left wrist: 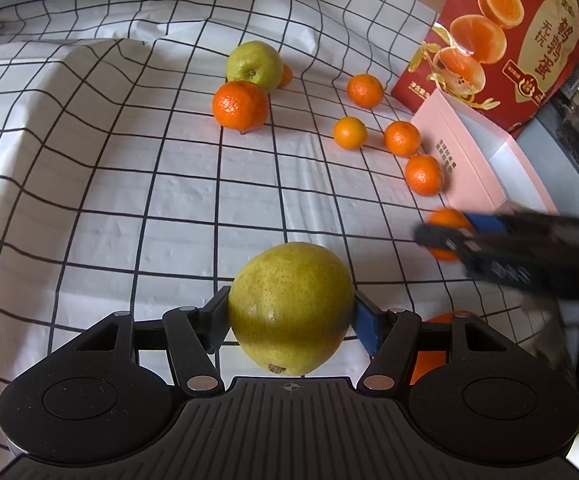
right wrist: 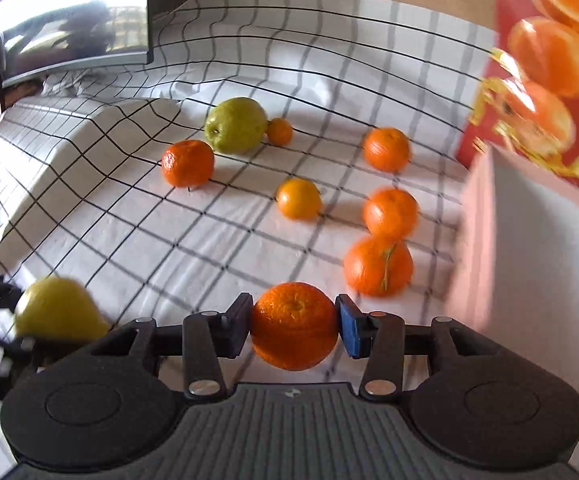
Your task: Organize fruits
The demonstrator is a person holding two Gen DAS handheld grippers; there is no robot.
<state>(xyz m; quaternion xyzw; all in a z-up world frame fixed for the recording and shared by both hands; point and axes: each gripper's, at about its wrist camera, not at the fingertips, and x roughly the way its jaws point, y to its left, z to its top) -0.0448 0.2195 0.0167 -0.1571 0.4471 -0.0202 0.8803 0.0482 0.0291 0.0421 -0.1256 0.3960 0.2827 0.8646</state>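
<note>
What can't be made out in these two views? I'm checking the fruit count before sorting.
- Orange fruit, left wrist view: mostly hidden behind the left gripper's linkage.
- Small orange, left wrist view: largely behind the green pear.
- Pink box, right wrist view: blurred, cut off by the edge; contents unseen.

Both cameras are riding low and close over the checked cloth [left wrist: 169, 200], looking forward and downward along their own fingers. The left wrist view is facing the red box [left wrist: 501, 40] at far right. The right wrist view is sitting nearer that box [right wrist: 549, 60]. Both are sharing the scattered oranges and the far green pear [left wrist: 254, 65] [right wrist: 235, 125].
</note>
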